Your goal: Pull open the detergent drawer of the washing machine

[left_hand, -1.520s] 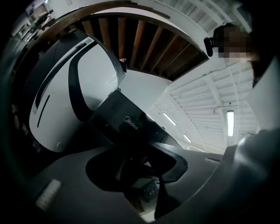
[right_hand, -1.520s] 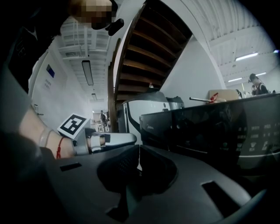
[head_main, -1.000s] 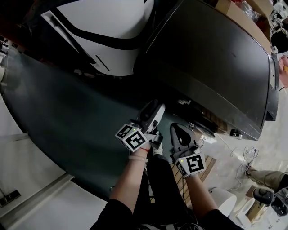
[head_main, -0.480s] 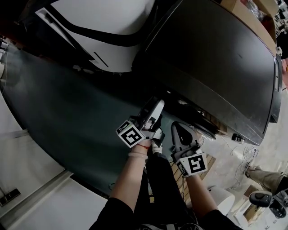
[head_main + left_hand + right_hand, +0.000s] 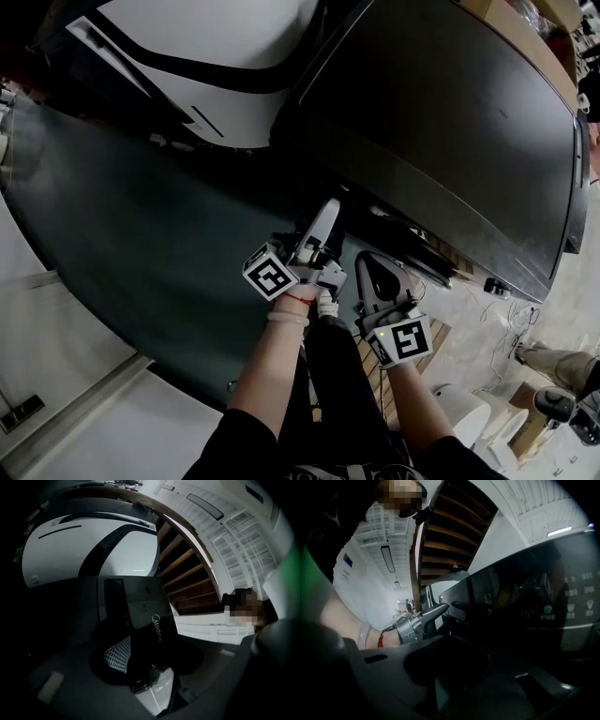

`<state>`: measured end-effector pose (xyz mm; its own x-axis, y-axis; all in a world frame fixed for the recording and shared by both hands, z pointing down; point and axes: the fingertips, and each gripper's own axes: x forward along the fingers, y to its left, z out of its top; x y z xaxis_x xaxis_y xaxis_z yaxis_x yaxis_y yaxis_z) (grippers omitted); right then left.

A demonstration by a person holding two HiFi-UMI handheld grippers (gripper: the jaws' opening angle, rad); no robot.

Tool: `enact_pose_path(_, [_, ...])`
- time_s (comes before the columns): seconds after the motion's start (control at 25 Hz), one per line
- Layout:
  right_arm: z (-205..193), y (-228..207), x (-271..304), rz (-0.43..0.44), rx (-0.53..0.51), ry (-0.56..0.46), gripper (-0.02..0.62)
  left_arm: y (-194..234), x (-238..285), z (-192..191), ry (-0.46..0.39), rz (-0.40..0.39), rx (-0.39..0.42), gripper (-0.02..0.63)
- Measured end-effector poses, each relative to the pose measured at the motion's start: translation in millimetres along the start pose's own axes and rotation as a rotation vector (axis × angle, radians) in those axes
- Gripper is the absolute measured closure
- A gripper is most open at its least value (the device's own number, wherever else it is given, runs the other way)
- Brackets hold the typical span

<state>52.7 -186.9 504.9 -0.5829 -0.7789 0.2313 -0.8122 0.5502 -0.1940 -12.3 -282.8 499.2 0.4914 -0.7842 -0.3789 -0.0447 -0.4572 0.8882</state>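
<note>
The washing machine (image 5: 450,122) is black, and I look down on its top in the head view. In the left gripper view its black drawer front (image 5: 140,616), with a white logo, stands straight ahead. A pale inner part with printed marks (image 5: 159,686) shows below it. My left gripper (image 5: 329,210) points at the machine's front. Its jaws have just been opening and stand open, with the drawer front in the gap and not pressed. My right gripper (image 5: 362,262) hangs beside it, shut on nothing. In the right gripper view the left gripper's silver fingers (image 5: 423,616) reach the dark panel (image 5: 562,606).
A white appliance with a black band (image 5: 225,84) stands left of the washing machine. A dark green floor (image 5: 141,244) runs below both. Wooden slats (image 5: 372,366) lie under the person's legs, and cables (image 5: 511,323) trail at the right.
The left gripper has rolled and edged up toward the machine's front. The right gripper has stayed where it was.
</note>
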Motion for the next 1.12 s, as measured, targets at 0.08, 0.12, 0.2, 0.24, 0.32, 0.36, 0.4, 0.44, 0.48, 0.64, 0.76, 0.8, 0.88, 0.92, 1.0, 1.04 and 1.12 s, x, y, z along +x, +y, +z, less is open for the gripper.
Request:
enact_pose_path(0.08, [0,0,0,0.001,0.003,-0.007,0.583,2,1,0,-0.01,0.002,-0.014,0.415])
enact_pose_path(0.12, [-1,-1,0,-0.002,0.002,-0.004,0.583,2,2,-1,-0.012,0.002,-0.017,0.423])
enact_pose_path(0.2, [-3,-1,-2,-0.008,0.001,0.009,0.583,3,2,-2,-0.013,0.0,-0.028,0.434])
enact_pose_path(0.24, [-4,-1,-3,-0.008,0.001,0.011,0.583,3,1,-2,-0.014,-0.001,-0.038,0.44])
enact_pose_path(0.32, [-2,1,-4,-0.006,-0.003,0.007,0.583,3,-1,-2,-0.013,0.0,-0.052,0.451])
enact_pose_path(0.36, [0,1,-4,-0.005,-0.006,-0.002,0.583,3,-3,-2,-0.013,0.0,-0.054,0.453])
enact_pose_path(0.4, [2,1,-5,-0.004,-0.007,-0.017,0.583,2,-4,-1,-0.014,-0.003,-0.056,0.453])
enact_pose_path(0.44, [5,2,-5,-0.004,-0.005,-0.029,0.583,1,-5,-1,-0.019,-0.009,-0.063,0.454])
enact_pose_path(0.48, [5,2,-6,-0.007,-0.004,-0.028,0.583,-2,-6,-1,-0.027,-0.02,-0.077,0.454])
enact_pose_path(0.64, [0,4,-9,-0.025,-0.007,0.004,0.583,-11,-9,0,-0.04,-0.049,-0.115,0.457])
enact_pose_path(0.76, [-1,10,-9,-0.025,-0.01,0.002,0.583,-6,-20,-1,-0.018,-0.017,-0.091,0.457])
enact_pose_path(0.8, [-1,12,-10,-0.024,-0.011,0.003,0.583,-5,-23,-1,-0.011,-0.008,-0.083,0.457])
enact_pose_path(0.88, [-1,17,-11,-0.027,-0.011,0.004,0.583,-8,-28,-1,-0.01,-0.014,-0.092,0.457])
enact_pose_path(0.92, [-1,20,-11,-0.028,-0.012,0.004,0.583,-12,-30,0,-0.014,-0.024,-0.102,0.457])
enact_pose_path(1.0, [0,24,-12,-0.03,-0.013,0.002,0.583,-15,-36,0,-0.019,-0.033,-0.108,0.459])
enact_pose_path(1.04, [0,25,-12,-0.03,-0.014,0.0,0.583,-15,-40,1,-0.017,-0.029,-0.103,0.459])
enact_pose_path(1.12, [0,28,-13,-0.031,-0.016,-0.002,0.583,-14,-46,0,-0.014,-0.017,-0.097,0.46])
